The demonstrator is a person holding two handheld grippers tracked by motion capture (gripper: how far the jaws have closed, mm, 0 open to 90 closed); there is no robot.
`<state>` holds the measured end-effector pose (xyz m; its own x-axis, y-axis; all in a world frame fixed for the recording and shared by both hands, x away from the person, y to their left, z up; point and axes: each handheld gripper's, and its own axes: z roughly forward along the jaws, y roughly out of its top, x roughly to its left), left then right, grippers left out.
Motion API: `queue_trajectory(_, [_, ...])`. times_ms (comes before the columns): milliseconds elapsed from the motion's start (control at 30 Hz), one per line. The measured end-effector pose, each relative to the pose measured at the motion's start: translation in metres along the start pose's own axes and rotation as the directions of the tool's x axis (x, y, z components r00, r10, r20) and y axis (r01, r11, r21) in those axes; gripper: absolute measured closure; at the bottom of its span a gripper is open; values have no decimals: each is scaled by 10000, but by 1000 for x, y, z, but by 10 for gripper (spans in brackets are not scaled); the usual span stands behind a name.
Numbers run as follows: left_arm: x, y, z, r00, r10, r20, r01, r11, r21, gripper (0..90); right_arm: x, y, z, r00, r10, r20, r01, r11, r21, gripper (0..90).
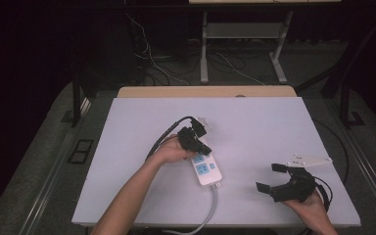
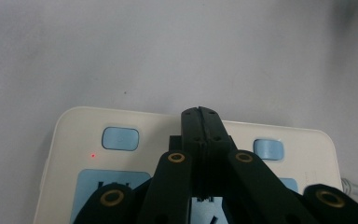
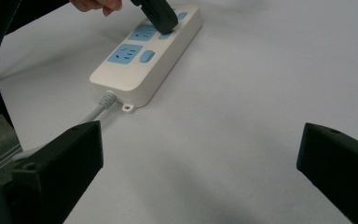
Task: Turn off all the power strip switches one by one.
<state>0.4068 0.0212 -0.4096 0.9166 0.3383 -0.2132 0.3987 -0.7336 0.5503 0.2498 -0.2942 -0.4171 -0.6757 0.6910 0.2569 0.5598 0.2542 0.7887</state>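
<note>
- A white power strip (image 1: 206,170) with blue sockets lies near the middle of the high view, slightly below centre, on the white table (image 1: 254,122). Its grey cord (image 1: 209,208) runs off toward the bottom edge.
- The left gripper (image 1: 204,149) sits over the strip's upper end. In the left gripper view its jaws are pressed together with nothing between them, the tip above the strip's surface between two small blue switch buttons (image 2: 120,138).
- A red indicator dot (image 2: 92,155) shows beside the left button.
- Closed jaws make a single blunt point, which in my judgement suits poking a switch rather than grasping.
- The right gripper (image 1: 270,177) rests at the lower right of the high view, well apart from the strip, jaws spread wide and empty, probably waiting out of the way.
</note>
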Motion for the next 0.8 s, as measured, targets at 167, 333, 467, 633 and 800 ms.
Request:
queue_trajectory(167, [-2,1,0,9998,127,-128,-126,9999,57,898,-1,0,0,10000,11,13,-11,10000,-3,0])
queue_trajectory(333, [-4,2,0,9992,263,-291,-259,9996,133,897,-1,0,1,10000,29,17,-29,10000,21,0])
queue_trajectory(467, [-5,3,0,9991,256,-325,-250,9995,172,896,-2,0,1,10000,58,39,-58,10000,29,0])
queue_trajectory(633, [-7,3,0,9984,370,-438,-361,9991,219,895,-2,0,1,10000,57,43,-57,10000,33,0])
queue_trajectory(800, [-8,4,0,9977,430,-520,-416,9988,274,895,-2,0,1,10000,82,44,-82,10000,12,0])
